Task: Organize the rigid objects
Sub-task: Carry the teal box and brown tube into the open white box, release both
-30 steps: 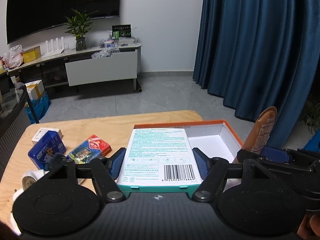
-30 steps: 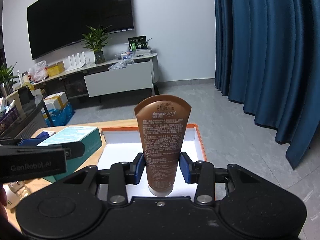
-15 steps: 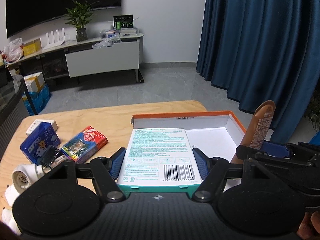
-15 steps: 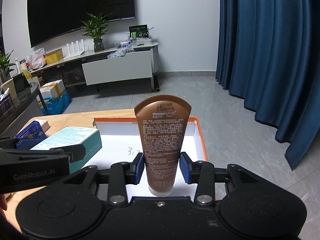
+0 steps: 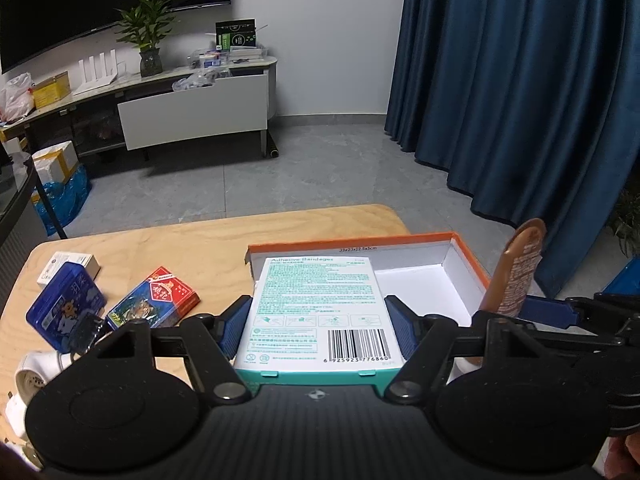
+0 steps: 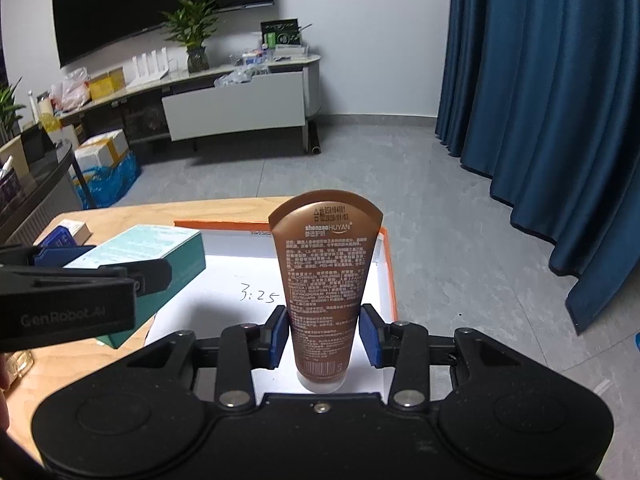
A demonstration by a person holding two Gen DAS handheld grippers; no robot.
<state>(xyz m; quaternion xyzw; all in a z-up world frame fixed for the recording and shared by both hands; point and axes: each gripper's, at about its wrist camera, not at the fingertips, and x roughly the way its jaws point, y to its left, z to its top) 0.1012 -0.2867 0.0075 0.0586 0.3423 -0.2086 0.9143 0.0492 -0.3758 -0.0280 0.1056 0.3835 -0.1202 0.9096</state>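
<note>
1. My left gripper [image 5: 318, 326] is pinching the bandage box [image 5: 316, 312], its blue pads against the two long sides. The box is level, barcode end toward the camera, and it hangs over the left part of the orange-rimmed tray [image 5: 468, 256].
2. My right gripper [image 6: 323, 334] is clamped on the brown tube [image 6: 324, 292]. The tube stands upright with its crimped end up and pale cap down, over the right part of the tray [image 6: 386, 272].
3. I judge both items ready for lowering onto the white tray floor, which looks bare apart from the handwritten "3:25".
4. Advice, left: bring the box down flat, clear of the left tray wall, and spread the jaws only once its underside rests on the floor. The gap to that wall is hidden beneath the box, so I would go slowly.
5. Advice, right: tip the tube over so it lies along the right wall; left standing on its cap, I expect it would topple.
6. Risk: the two grippers are close together, so I would lower one at a time.
7. Items left on the wooden table [image 5: 208, 248]: a blue tin [image 5: 66, 312], a red card pack [image 5: 156, 304] and a small white box [image 5: 68, 266].
</note>
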